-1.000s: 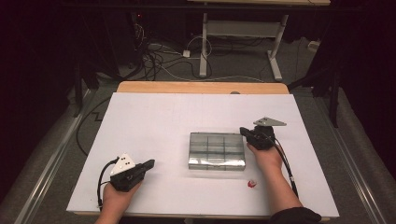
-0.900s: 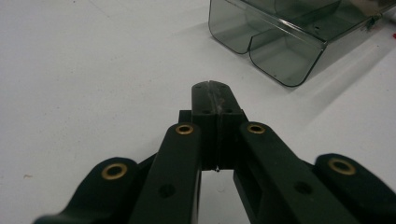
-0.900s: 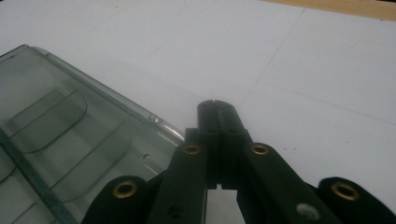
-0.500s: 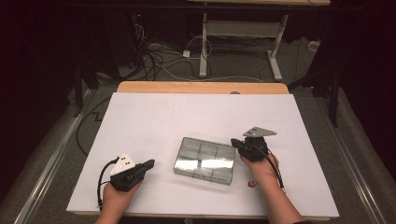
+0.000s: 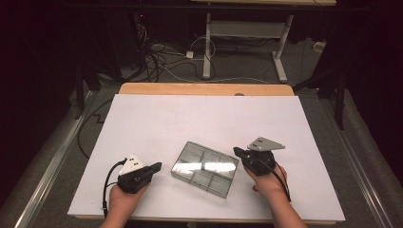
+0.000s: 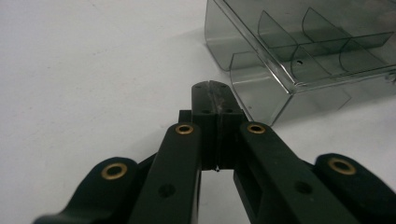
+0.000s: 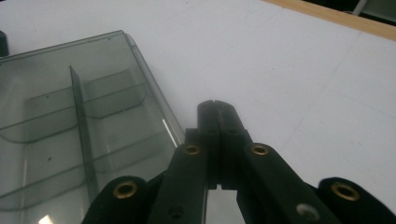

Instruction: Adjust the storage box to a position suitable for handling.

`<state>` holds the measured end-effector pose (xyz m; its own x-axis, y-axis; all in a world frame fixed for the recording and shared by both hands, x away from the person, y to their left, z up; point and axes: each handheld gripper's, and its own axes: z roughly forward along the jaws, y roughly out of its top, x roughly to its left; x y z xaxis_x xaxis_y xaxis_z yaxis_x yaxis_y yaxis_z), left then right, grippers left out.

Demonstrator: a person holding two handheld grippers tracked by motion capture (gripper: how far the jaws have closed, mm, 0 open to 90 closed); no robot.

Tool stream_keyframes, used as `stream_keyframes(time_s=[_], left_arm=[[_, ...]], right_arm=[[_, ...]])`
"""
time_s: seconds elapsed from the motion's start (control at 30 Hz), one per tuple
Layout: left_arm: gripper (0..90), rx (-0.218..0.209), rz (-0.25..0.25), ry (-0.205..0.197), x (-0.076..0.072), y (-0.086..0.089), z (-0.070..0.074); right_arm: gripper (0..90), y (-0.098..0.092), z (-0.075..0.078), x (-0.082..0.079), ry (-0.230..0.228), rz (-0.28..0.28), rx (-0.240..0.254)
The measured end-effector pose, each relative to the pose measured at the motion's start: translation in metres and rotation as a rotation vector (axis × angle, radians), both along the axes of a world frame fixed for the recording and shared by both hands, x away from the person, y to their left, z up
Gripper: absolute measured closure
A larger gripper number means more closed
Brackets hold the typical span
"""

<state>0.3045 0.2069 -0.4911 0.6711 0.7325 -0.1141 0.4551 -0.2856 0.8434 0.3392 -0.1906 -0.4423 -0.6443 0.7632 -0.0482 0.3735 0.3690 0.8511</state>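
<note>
A clear smoky-grey plastic organiser box with inner dividers [image 5: 205,168] lies skewed near the front middle of the white counter [image 5: 204,118], one corner turned toward you. Your right gripper [image 5: 236,152] sits at the box's right-hand edge, its jaws pressed together with nothing between them; in the right gripper view the closed tip lies just beside the box's rounded rim [image 7: 149,88], and whether it touches cannot be told. Your left gripper [image 5: 158,166] rests to the left of the box, jaws also pressed together and empty, pointing at the near-left corner [image 6: 261,88] with a small gap between.

The step in hand looks like nudging the box round with the closed right tip. To do it well, keep the tip low against the wall rather than riding over the lid, and push slowly, since smooth plastic will likely slide easily on the counter. Bring your left gripper to the opposite corner as a stop, so the box pivots instead of skating away.
</note>
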Motion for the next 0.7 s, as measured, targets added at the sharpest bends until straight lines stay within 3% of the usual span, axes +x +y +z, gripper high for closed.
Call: stream_keyframes(time_s=[0.03,0.13,0.33,0.7], left_arm=[[87.7,0.002,-0.007,0.001,0.001,-0.003,0.0],[87.7,0.01,-0.022,0.008,0.004,-0.012,0.001],[87.7,0.039,-0.036,0.022,0.006,-0.022,0.0],[87.7,0.077,-0.063,0.026,0.003,-0.029,-0.001]], right_arm=[[90.0,0.0,0.0,0.0,0.0,0.0,0.0],[90.0,-0.018,-0.006,-0.021,-0.002,-0.016,0.028],[90.0,-0.029,-0.016,-0.044,0.003,-0.017,0.058],[90.0,-0.029,-0.02,-0.053,0.02,0.002,0.048]])
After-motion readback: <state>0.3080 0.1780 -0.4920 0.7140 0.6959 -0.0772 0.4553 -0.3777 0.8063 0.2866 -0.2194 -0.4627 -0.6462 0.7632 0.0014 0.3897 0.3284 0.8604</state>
